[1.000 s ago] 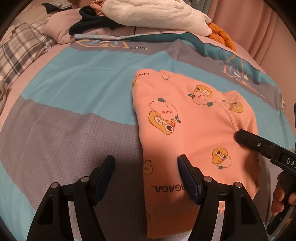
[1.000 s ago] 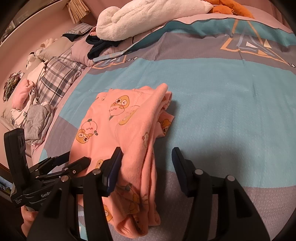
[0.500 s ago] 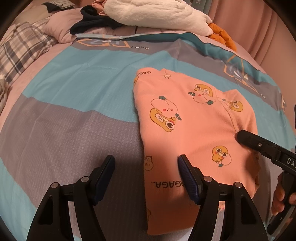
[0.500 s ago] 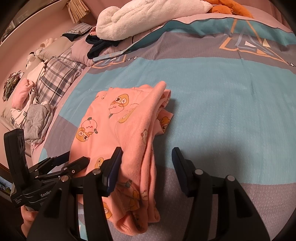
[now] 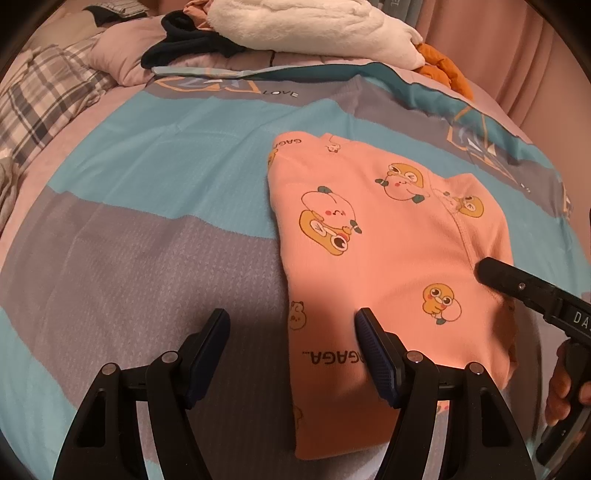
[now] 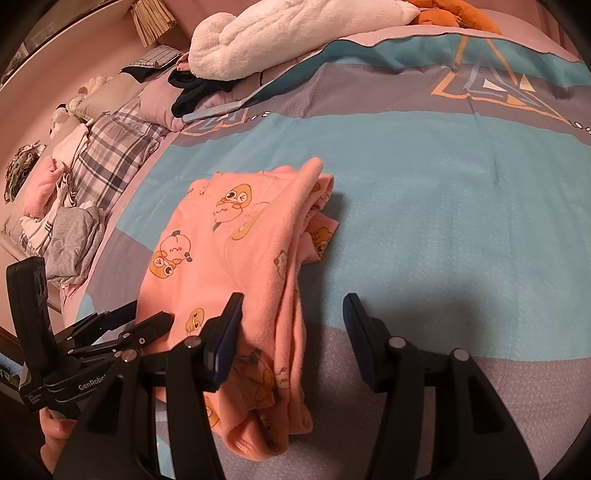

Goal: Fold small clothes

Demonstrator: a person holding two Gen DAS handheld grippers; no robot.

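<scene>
A small peach-pink garment (image 5: 391,254) printed with yellow cartoon ducks lies folded in layers on the bedspread; it also shows in the right wrist view (image 6: 236,266). My left gripper (image 5: 293,347) is open and empty, straddling the garment's near left edge. My right gripper (image 6: 291,332) is open and empty, over the garment's near right edge, its left finger (image 6: 227,332) above the cloth. The right gripper's black tip (image 5: 517,284) shows at the garment's right side in the left wrist view. The left gripper (image 6: 118,332) shows at the lower left in the right wrist view.
The bedspread (image 5: 155,206) has teal and grey bands. At the far end lie a white fluffy blanket (image 5: 314,26), dark clothes (image 5: 184,48) and an orange item (image 5: 443,70). Plaid bedding (image 6: 110,147) and a heap of clothes (image 6: 62,229) lie at the left.
Both grippers have drawn back slightly toward me, still open. The garment lies as before.
</scene>
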